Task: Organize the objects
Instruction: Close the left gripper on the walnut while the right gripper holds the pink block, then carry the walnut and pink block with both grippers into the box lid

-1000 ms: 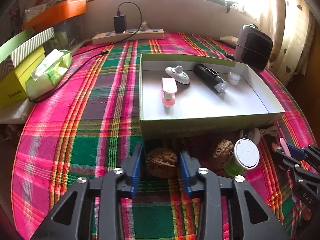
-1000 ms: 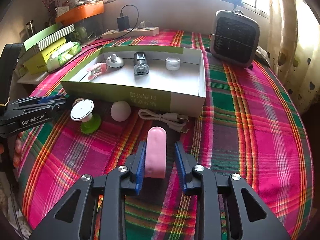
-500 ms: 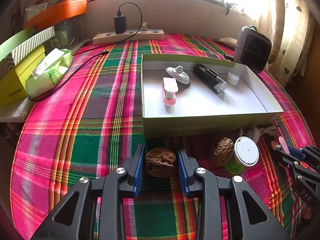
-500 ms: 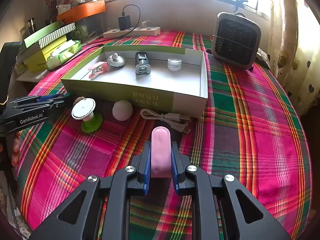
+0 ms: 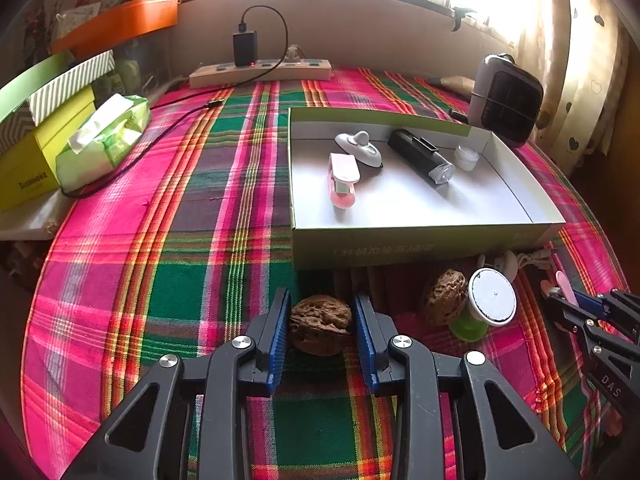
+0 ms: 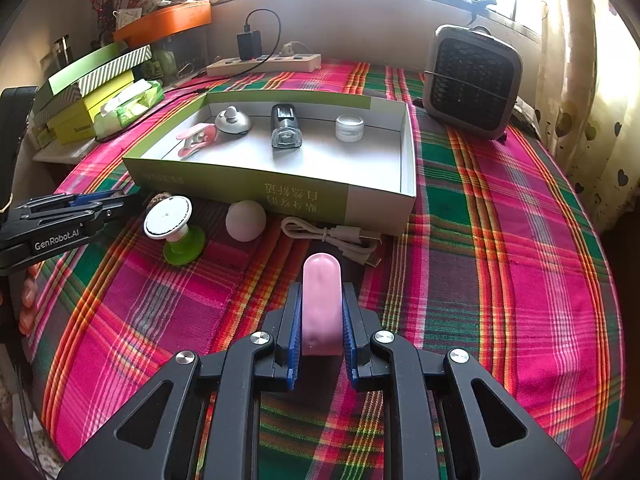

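Observation:
My left gripper [image 5: 320,316] is shut on a brown walnut [image 5: 319,325], in front of the green-walled box [image 5: 420,246]. A second walnut [image 5: 445,297] and a green-based white spool [image 5: 491,297] lie to its right. My right gripper [image 6: 321,312] is shut on a pink rounded case [image 6: 321,304] above the plaid cloth. The box [image 6: 304,196] holds a pink clip [image 6: 196,140], a white knob [image 6: 233,121], a black light [image 6: 284,126] and a small jar [image 6: 349,127]. The left gripper also shows in the right wrist view [image 6: 132,200].
A white ball [image 6: 245,221], a coiled white cable [image 6: 336,237] and the spool [image 6: 170,222] lie before the box. A grey heater [image 6: 472,80] stands back right. A power strip [image 6: 264,64], tissue pack [image 6: 130,106] and stacked boxes [image 6: 88,92] line the back left.
My right gripper closed on the pink case and lifted it slightly. My left gripper closed its jaws onto the walnut.

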A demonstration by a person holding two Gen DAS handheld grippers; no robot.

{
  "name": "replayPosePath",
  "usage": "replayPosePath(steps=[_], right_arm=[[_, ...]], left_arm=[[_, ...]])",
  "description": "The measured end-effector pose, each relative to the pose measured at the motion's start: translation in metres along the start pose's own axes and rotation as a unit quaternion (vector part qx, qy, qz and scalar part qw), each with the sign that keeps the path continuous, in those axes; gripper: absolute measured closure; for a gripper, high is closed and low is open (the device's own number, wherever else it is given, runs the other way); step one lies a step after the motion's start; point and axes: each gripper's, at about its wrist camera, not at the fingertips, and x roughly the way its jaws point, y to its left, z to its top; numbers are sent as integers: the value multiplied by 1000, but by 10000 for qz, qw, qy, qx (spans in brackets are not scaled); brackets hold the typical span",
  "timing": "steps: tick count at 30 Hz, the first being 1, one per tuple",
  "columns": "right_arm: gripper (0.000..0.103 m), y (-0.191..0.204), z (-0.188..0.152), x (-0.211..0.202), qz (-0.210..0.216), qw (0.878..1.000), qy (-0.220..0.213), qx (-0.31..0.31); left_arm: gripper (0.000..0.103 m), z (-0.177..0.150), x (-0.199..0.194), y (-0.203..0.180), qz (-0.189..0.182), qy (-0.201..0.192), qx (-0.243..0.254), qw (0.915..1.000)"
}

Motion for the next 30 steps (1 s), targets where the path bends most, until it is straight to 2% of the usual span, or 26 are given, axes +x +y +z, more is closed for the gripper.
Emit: replayPosePath(steps=[16, 21, 30], right_arm=[[84, -5, 9, -12, 268, 9994, -153, 124], [84, -8, 21, -18, 376, 9989, -240, 131], [84, -19, 53, -12, 369, 9987, -329, 107]], left_arm=[[74, 12, -23, -2, -118, -293, 73, 9995], [74, 23, -28, -8, -127, -433, 181, 9988], [74, 48, -21, -18, -365, -471, 351, 9976]])
